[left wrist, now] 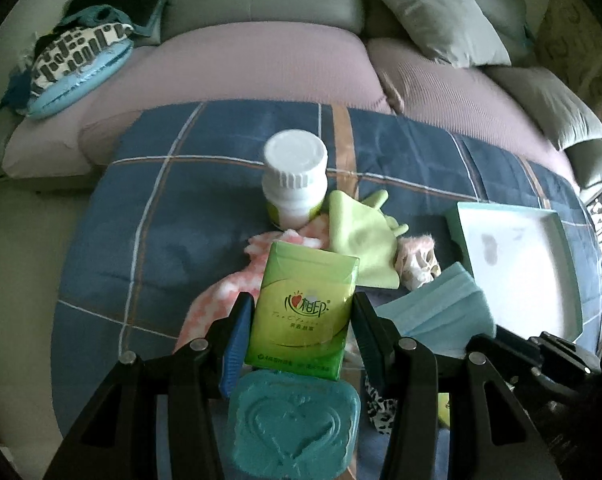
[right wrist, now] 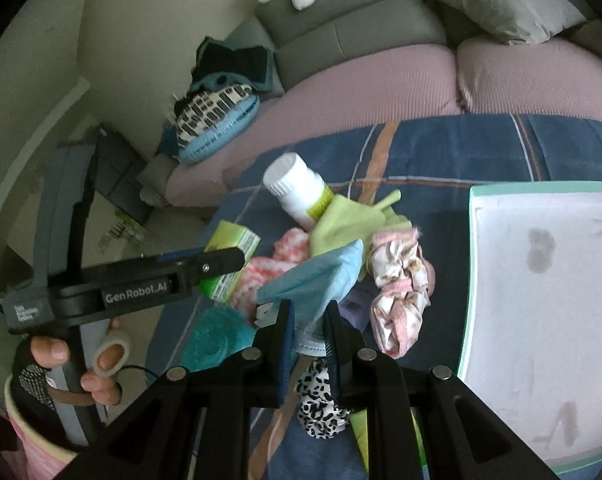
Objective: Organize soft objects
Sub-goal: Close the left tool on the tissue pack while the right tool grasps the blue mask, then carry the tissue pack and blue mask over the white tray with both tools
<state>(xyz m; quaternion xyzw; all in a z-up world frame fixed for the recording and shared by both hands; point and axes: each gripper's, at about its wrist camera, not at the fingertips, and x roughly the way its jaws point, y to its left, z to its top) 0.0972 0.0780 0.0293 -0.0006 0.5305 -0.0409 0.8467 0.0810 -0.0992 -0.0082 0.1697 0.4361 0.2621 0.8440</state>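
My left gripper [left wrist: 301, 314] is shut on a green tissue pack [left wrist: 301, 304], held upright above the blue plaid blanket [left wrist: 173, 216]. Below the pack lies a teal heart-embossed block [left wrist: 293, 424]. My right gripper [right wrist: 309, 320] is shut on a light blue face mask [right wrist: 321, 276], lifted off the pile. In the right wrist view the left gripper [right wrist: 233, 258] and tissue pack [right wrist: 237, 236] appear at left, held by a person's hand [right wrist: 61, 356]. On the blanket lie a pink-white towel [left wrist: 221, 292], a green glove [right wrist: 349, 216], a pink scrunchie [right wrist: 401, 292] and a leopard scrunchie [right wrist: 321, 400].
A white bottle [left wrist: 295, 176] stands among the pile, and an open white box [right wrist: 541, 300] sits to the right. Behind is a sofa with pink seat cushions [left wrist: 241, 64], grey pillows [left wrist: 449, 20] and a heap of clothes [left wrist: 81, 52]. A pink bucket [right wrist: 33, 448] stands low on the left.
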